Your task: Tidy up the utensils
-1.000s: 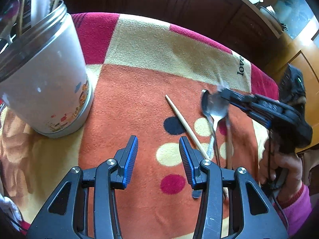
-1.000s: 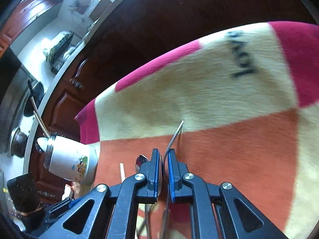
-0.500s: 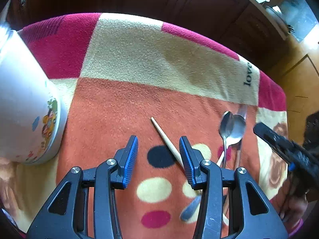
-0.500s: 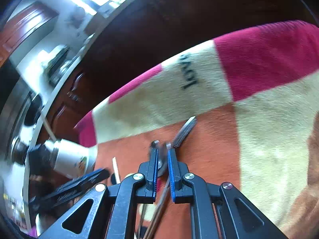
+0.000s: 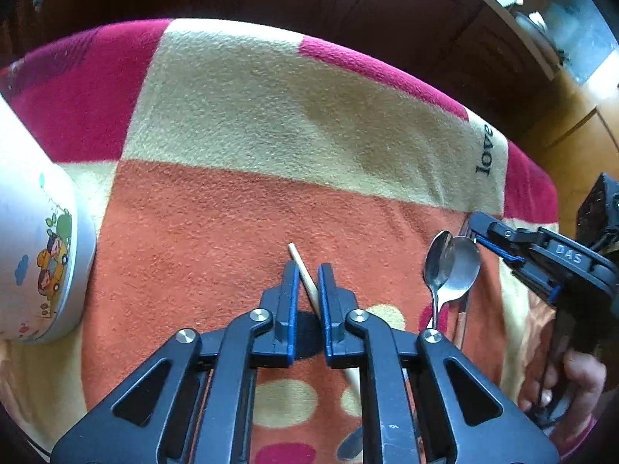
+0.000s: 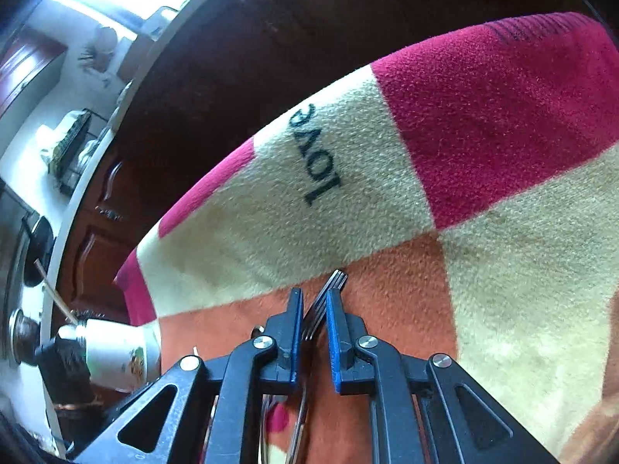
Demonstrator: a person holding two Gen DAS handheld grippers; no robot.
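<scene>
A wooden chopstick point(image 5: 303, 270) lies on the orange patch of the blanket. My left gripper point(image 5: 307, 270) straddles it with the jaws narrowed but a gap left each side. Two steel spoons point(image 5: 450, 265) lie overlapped to its right, with a fork beside them. My right gripper point(image 6: 313, 297) straddles the fork's tines point(image 6: 327, 294), its jaws slightly apart; it also shows in the left wrist view point(image 5: 479, 228). The white utensil holder point(image 5: 36, 255) stands at the far left, also seen in the right wrist view point(image 6: 116, 355).
The patchwork blanket point(image 5: 271, 123) with the word "love" covers the table. Dark wooden cabinets point(image 5: 348, 4) stand behind it. A counter with kitchen items point(image 6: 69, 143) runs along the left of the right wrist view.
My left gripper moved right from the holder to the chopstick and its jaws narrowed around it. My right gripper let go of a utensil, shifted, and opened slightly around the fork.
</scene>
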